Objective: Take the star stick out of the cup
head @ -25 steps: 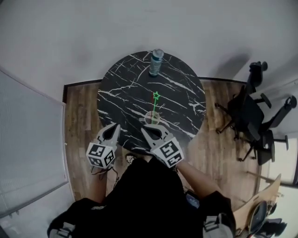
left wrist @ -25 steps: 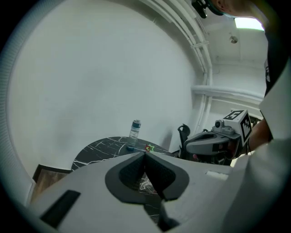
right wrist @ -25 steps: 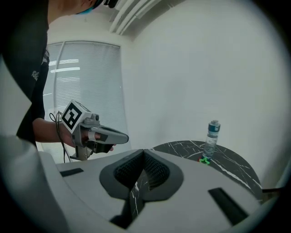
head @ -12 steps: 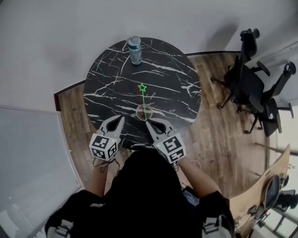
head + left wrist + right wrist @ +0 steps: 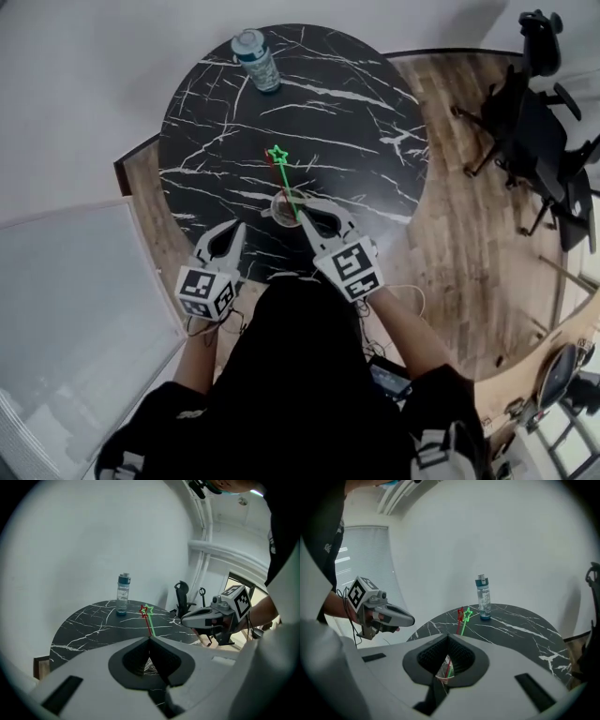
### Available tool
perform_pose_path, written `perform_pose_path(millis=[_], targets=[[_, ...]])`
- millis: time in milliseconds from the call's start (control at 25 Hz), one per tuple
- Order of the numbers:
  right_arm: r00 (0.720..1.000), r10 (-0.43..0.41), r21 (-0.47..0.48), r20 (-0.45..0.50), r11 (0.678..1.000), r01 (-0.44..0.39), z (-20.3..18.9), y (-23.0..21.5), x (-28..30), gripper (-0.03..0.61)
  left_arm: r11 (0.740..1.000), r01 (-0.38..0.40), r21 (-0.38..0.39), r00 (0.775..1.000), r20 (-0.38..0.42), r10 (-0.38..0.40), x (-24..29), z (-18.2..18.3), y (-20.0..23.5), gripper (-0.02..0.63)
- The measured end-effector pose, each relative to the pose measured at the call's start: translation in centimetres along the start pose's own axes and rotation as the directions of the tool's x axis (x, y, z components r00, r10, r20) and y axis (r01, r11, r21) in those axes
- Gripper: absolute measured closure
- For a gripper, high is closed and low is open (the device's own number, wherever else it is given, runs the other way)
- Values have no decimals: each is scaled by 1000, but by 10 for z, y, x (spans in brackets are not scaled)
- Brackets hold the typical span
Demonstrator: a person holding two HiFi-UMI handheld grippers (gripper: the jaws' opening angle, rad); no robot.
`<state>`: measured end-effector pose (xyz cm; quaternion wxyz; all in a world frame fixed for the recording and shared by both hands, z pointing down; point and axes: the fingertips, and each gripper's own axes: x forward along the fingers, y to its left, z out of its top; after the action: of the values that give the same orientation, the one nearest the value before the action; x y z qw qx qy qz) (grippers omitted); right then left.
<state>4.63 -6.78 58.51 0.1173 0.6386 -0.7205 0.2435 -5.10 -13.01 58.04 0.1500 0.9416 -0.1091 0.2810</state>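
A small clear cup (image 5: 285,208) stands near the front edge of the round black marble table (image 5: 366,122). In it lean a green star stick (image 5: 278,157) and a red star stick (image 5: 461,612), their stars close together. My right gripper (image 5: 309,217) is shut on nothing, its tips right beside the cup's rim on the right. In the right gripper view the cup (image 5: 444,670) shows through the hollow under the closed tips. The left gripper (image 5: 237,228) is shut and empty, a little left of the cup at the table's edge.
A water bottle (image 5: 255,58) stands at the table's far side. Black office chairs (image 5: 534,112) stand on the wooden floor to the right. A white wall runs behind the table, and a pale panel (image 5: 75,309) lies to the left.
The right gripper has moved forward until its tips are at the cup. The left gripper has barely moved. The head view has swung, so the table sits higher in it.
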Motion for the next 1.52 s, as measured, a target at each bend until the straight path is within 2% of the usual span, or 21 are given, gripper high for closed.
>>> perform_pose_path(millis=[120,560,680,720,760,800,840,960,1120,1320,1520], targets=[[999,30,-37,-21,999,-31,-5,-11,13,581,1000,-19,-17,999,-39,19,5,-8,1,614],[983,158,5,-93,987,-158,-26,-18,59,580,995,-89,-53,990,-118,82,19,-22,16,614],[979,179,51,-95,983,-175,-27,-21,68,578,991,-108,-73,987,-124,98,19,-26,20,614],[978,184,70,-97,982,-178,-28,-23,71,566,990,-114,-79,987,-126,103,19,-27,21,614],[976,190,82,-103,980,-182,-30,-26,74,520,989,-120,-85,986,-128,108,19,-28,22,614],[974,197,87,-111,978,-188,-31,-27,77,500,988,-126,-90,985,-131,114,19,-28,23,614],[971,205,84,-121,977,-196,-33,-28,80,499,987,-131,-95,984,-134,118,19,-29,24,614],[964,227,75,-141,973,-218,-35,-28,85,499,984,-144,-109,981,-145,128,17,-33,26,614],[955,259,113,-148,963,-243,-38,-27,94,500,979,-161,-128,978,-154,141,15,-38,30,614],[946,295,208,-131,942,-265,-43,-27,100,524,974,-178,-144,975,-162,154,12,-43,34,614],[943,310,220,-122,935,-279,-41,-26,101,566,969,-190,-157,973,-162,165,7,-45,37,614]])
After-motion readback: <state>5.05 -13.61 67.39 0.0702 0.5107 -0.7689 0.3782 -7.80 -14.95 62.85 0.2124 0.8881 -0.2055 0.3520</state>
